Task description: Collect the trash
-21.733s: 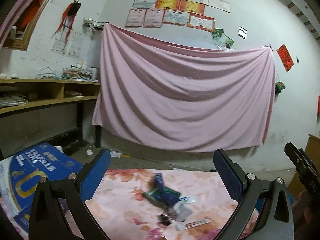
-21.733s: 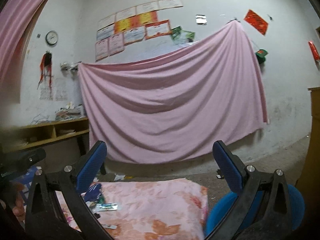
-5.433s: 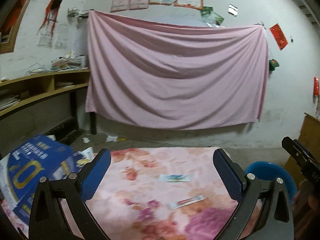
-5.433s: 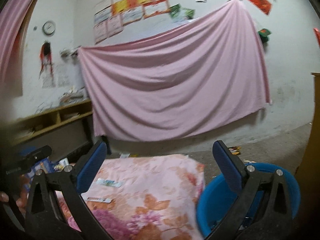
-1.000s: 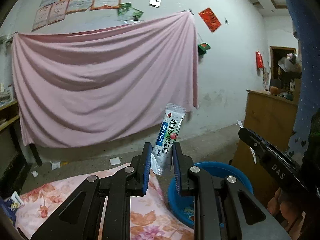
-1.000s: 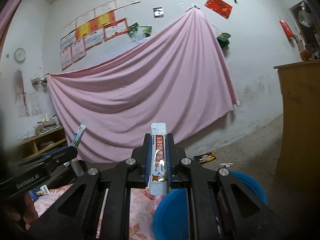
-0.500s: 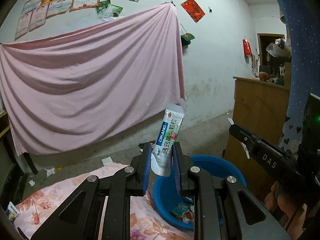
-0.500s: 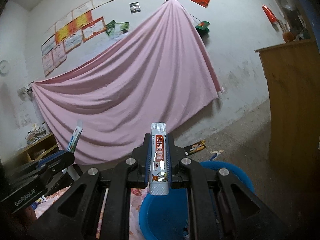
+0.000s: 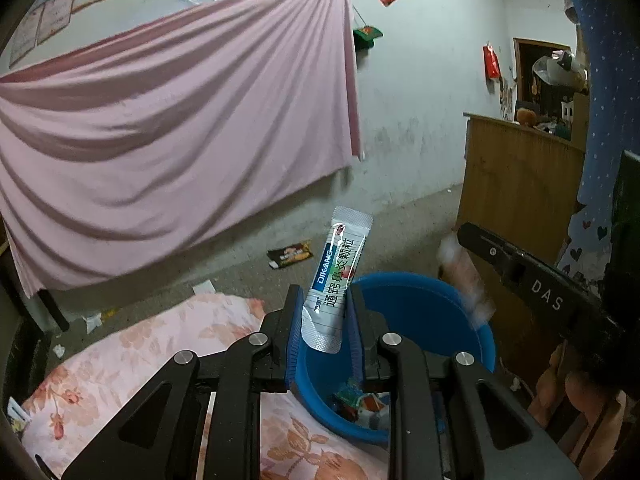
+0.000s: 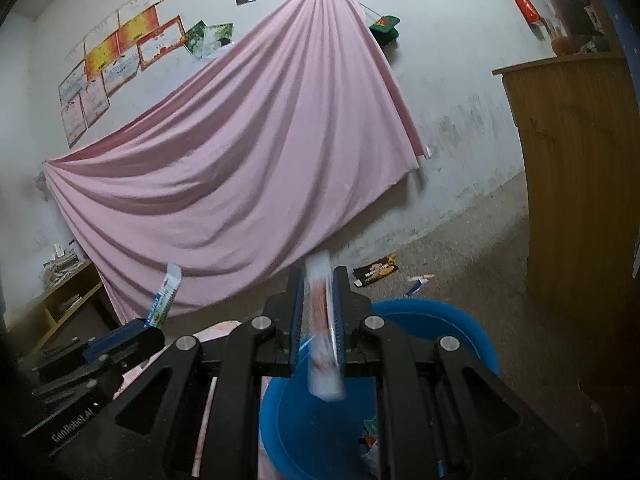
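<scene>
The left gripper (image 9: 322, 322) is clamped on a silver sachet (image 9: 335, 280) held upright above the blue basin (image 9: 420, 300). The right gripper's (image 10: 317, 326) jaws are opening around a blurred red-and-white sachet (image 10: 322, 344) over the same basin, where other wrappers (image 9: 360, 402) lie.

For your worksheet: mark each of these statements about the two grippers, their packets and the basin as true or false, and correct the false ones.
1. The left gripper grips a silver sachet. True.
2. The blue basin is empty. False: wrappers lie inside it.
3. The right gripper has a red-and-white packet between its jaws, which are opening. True.
4. The basin stands on the floral cloth. False: it stands beside the cloth.
</scene>
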Available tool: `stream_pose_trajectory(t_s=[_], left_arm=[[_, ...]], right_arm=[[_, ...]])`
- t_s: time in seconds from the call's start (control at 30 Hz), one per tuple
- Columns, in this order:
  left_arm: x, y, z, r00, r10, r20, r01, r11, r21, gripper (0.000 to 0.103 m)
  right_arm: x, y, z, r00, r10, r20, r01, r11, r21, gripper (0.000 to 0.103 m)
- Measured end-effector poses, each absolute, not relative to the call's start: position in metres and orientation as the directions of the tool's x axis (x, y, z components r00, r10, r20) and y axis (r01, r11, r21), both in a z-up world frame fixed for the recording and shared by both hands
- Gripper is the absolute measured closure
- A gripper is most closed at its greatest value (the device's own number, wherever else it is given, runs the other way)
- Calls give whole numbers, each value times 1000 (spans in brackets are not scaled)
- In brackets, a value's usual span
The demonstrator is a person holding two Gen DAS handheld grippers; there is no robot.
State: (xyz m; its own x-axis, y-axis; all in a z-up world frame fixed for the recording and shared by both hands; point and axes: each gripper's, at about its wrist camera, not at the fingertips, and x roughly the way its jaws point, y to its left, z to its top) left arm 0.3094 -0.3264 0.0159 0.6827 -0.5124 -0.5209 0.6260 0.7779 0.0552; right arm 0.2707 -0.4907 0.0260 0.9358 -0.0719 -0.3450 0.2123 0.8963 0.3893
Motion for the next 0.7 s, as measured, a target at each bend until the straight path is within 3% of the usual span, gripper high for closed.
stream_pose_trajectory(t_s=[0.2, 0.27, 0.7], left_arm=[[318, -332, 7, 646, -494, -582, 625, 780, 32, 83], [319, -331, 6, 638, -494, -591, 624, 781, 21, 77], [306, -302, 23, 682, -483, -549, 572, 820, -11, 71]], right_arm=[[277, -493, 20, 921, -68, -384, 229, 892, 389, 59], [278, -494, 19, 917, -67, -392, 232, 891, 391, 58], [270, -487, 26, 922, -59, -383, 210, 907, 366, 50]])
